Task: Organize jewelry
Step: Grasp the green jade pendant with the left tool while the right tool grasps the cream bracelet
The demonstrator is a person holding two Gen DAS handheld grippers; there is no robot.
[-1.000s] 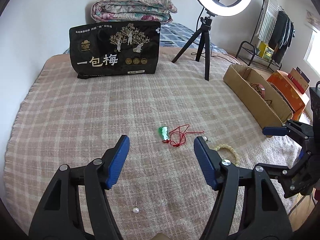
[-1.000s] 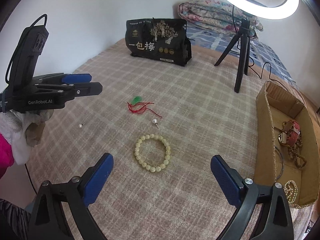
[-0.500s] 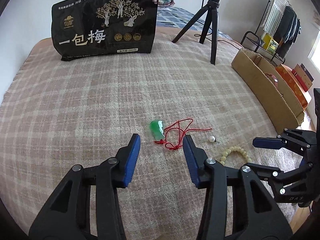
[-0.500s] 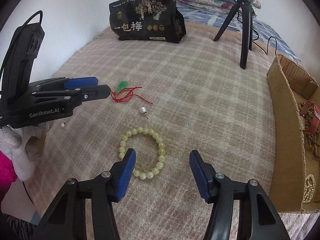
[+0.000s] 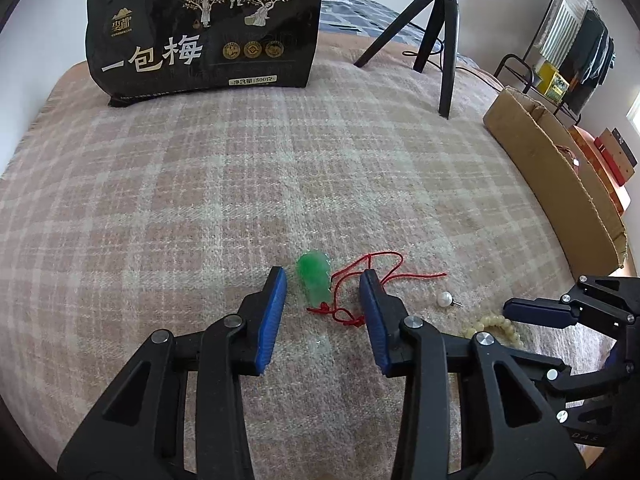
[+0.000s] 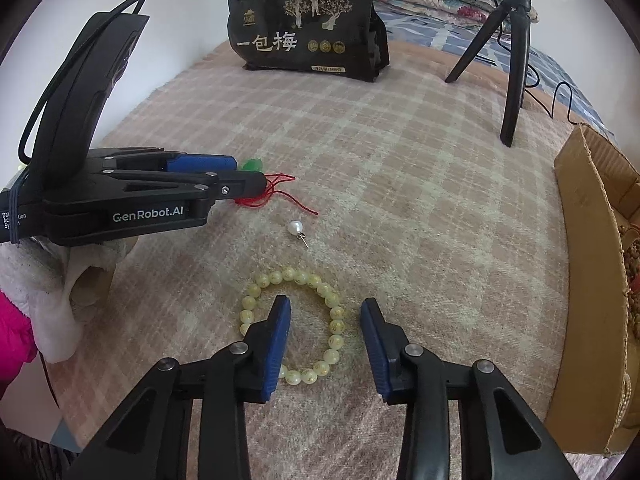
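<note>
A green jade pendant point(image 5: 315, 280) on a red cord point(image 5: 370, 270) lies on the plaid blanket. My left gripper point(image 5: 322, 285) is open, its blue pads either side of the pendant and cord knot. A pale yellow bead bracelet point(image 6: 292, 326) lies in front of my right gripper point(image 6: 325, 312), which is open with its pads straddling the bracelet's right side. A pearl earring point(image 6: 295, 228) lies between the two pieces. In the right wrist view the left gripper point(image 6: 244, 178) hides most of the pendant.
A cardboard box point(image 6: 588, 248) holding other jewelry stands at the right. A black snack bag point(image 5: 204, 32) and a ring-light tripod point(image 5: 442, 40) stand at the back. The blanket's edge drops off at the left beside the wall.
Both grippers moved forward and down and narrowed their jaws. The left now brackets the pendant; the right now straddles the bracelet.
</note>
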